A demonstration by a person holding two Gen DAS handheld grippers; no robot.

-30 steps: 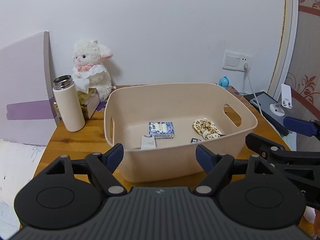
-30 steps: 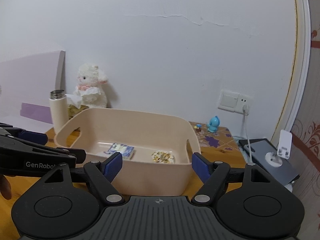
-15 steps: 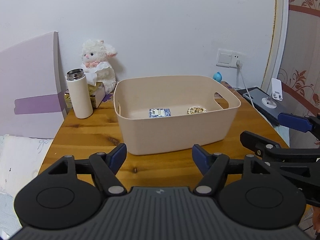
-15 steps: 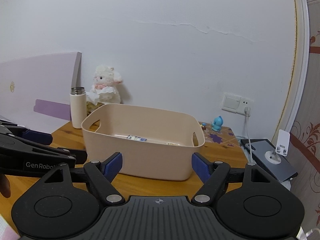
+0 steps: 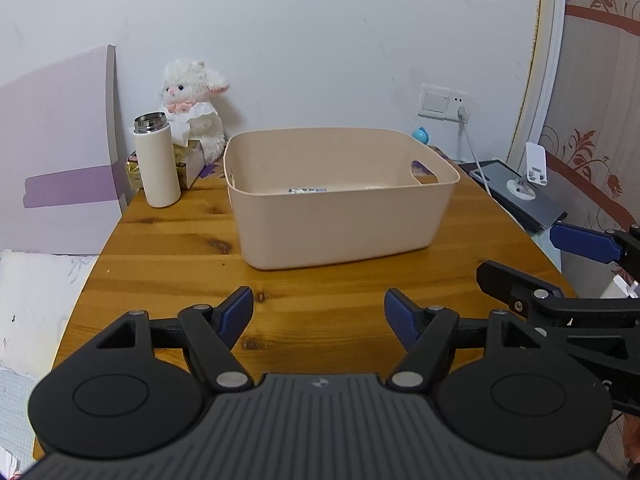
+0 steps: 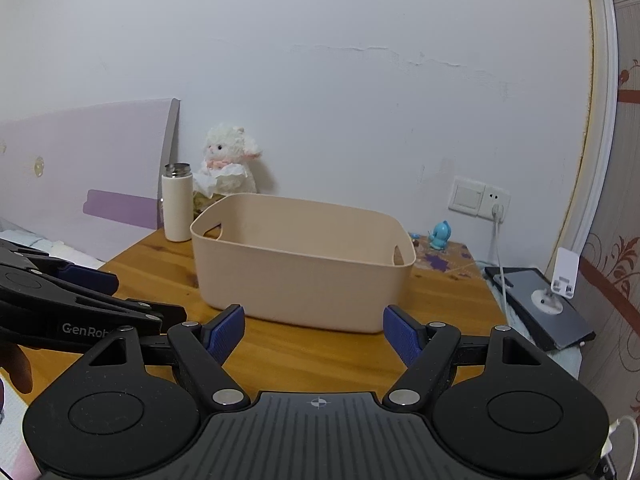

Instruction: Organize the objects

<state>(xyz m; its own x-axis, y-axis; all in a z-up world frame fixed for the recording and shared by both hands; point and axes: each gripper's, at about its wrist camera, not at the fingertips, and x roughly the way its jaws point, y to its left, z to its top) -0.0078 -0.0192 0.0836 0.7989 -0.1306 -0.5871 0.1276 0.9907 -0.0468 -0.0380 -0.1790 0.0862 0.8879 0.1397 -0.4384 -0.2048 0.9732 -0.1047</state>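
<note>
A beige plastic basket (image 5: pixel 340 224) stands on the wooden table (image 5: pixel 168 264); it also shows in the right wrist view (image 6: pixel 300 280). Only the edge of a blue-and-white packet (image 5: pixel 307 190) shows over its rim. My left gripper (image 5: pixel 319 312) is open and empty, held back above the table's near part. My right gripper (image 6: pixel 313 330) is open and empty, also short of the basket; it shows at the right edge of the left wrist view (image 5: pixel 568 264). The left gripper appears at the left of the right wrist view (image 6: pixel 88 300).
A white flask (image 5: pixel 156 164), a plush lamb (image 5: pixel 192 104) and a tissue box (image 5: pixel 190 156) stand at the table's back left. A small blue toy (image 6: pixel 440 236) is at the back right. A tablet with a stand (image 5: pixel 520 192) lies off the right side. A bed (image 5: pixel 36 300) is on the left.
Both grippers have pulled back and down from above the basket. The basket now looks smaller and farther, and its contents are mostly hidden behind its wall.
</note>
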